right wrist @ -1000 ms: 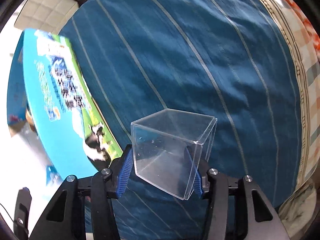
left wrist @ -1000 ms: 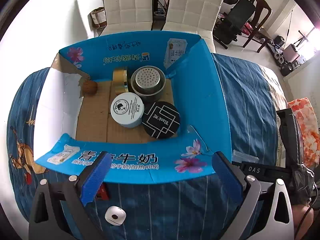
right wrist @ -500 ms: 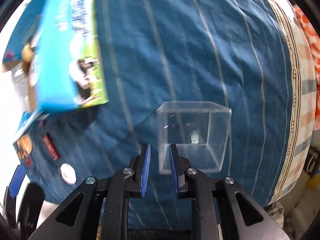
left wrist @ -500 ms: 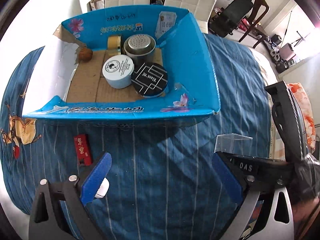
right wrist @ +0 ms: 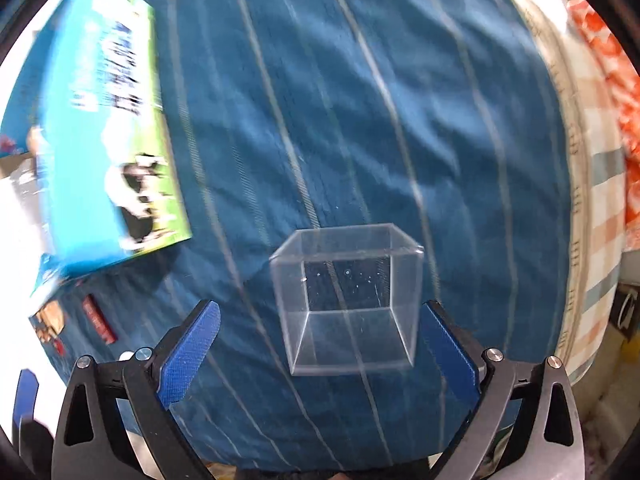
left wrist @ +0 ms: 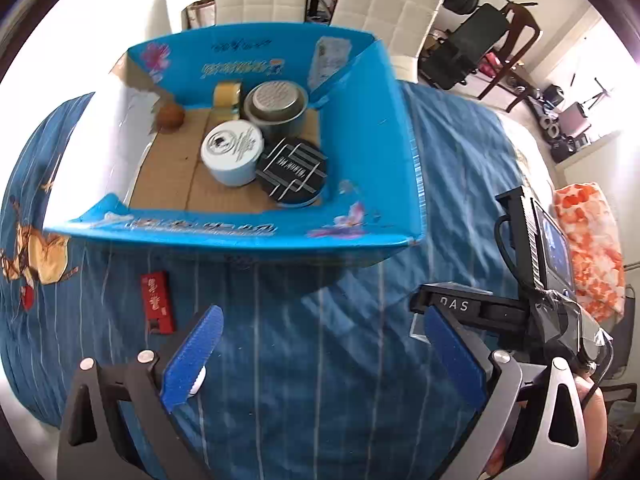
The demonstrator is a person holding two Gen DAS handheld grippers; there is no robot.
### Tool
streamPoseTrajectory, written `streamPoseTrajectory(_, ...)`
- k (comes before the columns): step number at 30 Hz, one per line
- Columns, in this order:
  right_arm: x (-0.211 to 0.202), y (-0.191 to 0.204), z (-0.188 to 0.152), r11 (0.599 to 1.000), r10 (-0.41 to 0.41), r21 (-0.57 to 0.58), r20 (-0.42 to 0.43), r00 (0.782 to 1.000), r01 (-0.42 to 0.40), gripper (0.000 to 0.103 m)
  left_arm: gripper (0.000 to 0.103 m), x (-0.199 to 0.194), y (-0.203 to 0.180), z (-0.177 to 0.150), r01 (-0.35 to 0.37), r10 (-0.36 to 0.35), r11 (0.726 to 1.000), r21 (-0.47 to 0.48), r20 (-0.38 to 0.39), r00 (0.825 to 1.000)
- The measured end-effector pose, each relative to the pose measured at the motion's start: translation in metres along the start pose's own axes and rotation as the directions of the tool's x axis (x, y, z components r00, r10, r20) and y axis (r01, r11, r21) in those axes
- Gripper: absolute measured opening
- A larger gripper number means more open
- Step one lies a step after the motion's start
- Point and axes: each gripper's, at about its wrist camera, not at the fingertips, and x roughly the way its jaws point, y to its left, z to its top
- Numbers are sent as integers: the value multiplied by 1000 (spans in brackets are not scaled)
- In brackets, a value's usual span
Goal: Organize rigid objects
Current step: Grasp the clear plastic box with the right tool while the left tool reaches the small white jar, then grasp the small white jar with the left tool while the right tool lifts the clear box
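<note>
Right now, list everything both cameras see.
cardboard box: 1, blue, on bed.
white tin: 1, in box.
black tin: 1, in box, touching white tin.
metal tin: 1, silver, box rear.
tape roll: 1, yellowish, box rear.
ball: 1, brown, box corner.
red packet: 1, on blanket.
clear cube: 1, transparent, on blanket.
blanket: 1, blue striped.
left gripper: open, empty.
right gripper: open, flanking cube.
</note>
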Motion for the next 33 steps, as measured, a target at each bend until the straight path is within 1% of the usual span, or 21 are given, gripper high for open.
streamPoseTrajectory(1,5,-3,1,1000,-5,7,2,1000,5,87,103,4,4,-3,-10,10,1000,-5,-6,1000)
streamPoseTrajectory(2,9,-4,2,999,-38,9,13,999,38,67,103,6,9,-5,-17,17,1000,-13,-11,1000)
streamPoseTrajectory(3,12,-5,2,996,-85,13,23,996,85,67,103,9,14,-8,-23,23,1000,-20,-15,1000)
streamPoseTrajectory(5,9,-6,-5,998,-67,5,49,997,67,66,103,12,28,-14,-34,33,999,-37,-23,999)
streamPoseTrajectory(8,8,3,-26,998,-21,-67,17,1000,23,66,103,16,51,-25,-66,64,997,-49,-39,997)
streamPoseTrajectory(10,7,12,-42,992,-26,-123,14,1000,28,66,103,21,69,-35,-89,85,995,-51,-66,994)
streamPoseTrajectory(13,8,35,-66,977,-30,-209,8,1000,31,66,103,33,98,-50,-129,123,991,-45,-116,986)
streamPoseTrajectory(15,10,50,-75,968,-25,-250,6,1000,25,66,103,46,117,-62,-153,145,987,-39,-166,976)
streamPoseTrajectory(18,16,78,-86,944,-52,-326,25,998,57,66,103,65,138,-74,-144,133,989,-30,-225,965)
streamPoseTrajectory(19,17,88,-88,933,-68,-353,35,997,76,66,102,70,141,-76,-139,129,990,-24,-234,964)
streamPoseTrajectory(21,20,102,-92,918,-76,-388,42,996,86,66,92,81,147,-79,-116,107,993,-19,-252,962)
streamPoseTrajectory(22,22,109,-94,912,-82,-399,44,996,93,66,89,87,149,-81,-112,104,994,-13,-264,959)
streamPoseTrajectory(23,24,115,-96,906,-88,-413,44,995,99,66,81,92,149,-82,-99,94,995,-6,-269,958)
streamPoseTrajectory(24,25,119,-98,902,-90,-420,43,995,99,66,71,95,149,-83,-84,80,997,0,-271,959)
streamPoseTrajectory(25,26,123,-99,900,-91,-425,39,995,99,66,68,99,148,-84,-77,76,997,10,-278,958)
streamPoseTrajectory(26,28,128,-101,898,-93,-428,39,995,100,66,61,103,147,-85,-72,75,997,19,-283,956)
streamPoseTrajectory(27,28,131,-102,897,-95,-431,40,995,103,66,57,105,144,-86,-69,75,997,33,-288,955)
streamPoseTrajectory(29,30,138,-104,893,-100,-438,41,994,107,66,56,107,139,-88,-94,112,993,78,-276,955)
streamPoseTrajectory(31,32,143,-107,887,-111,-446,45,993,120,66,53,107,137,-90,-100,120,991,88,-270,955)
streamPoseTrajectory(32,33,146,-108,886,-115,-448,47,992,124,66,50,106,134,-90,-103,123,991,88,-266,956)
streamPoseTrajectory(33,40,154,-115,885,-118,-448,47,992,127,66,50,105,134,-90,-103,122,991,84,-264,957)
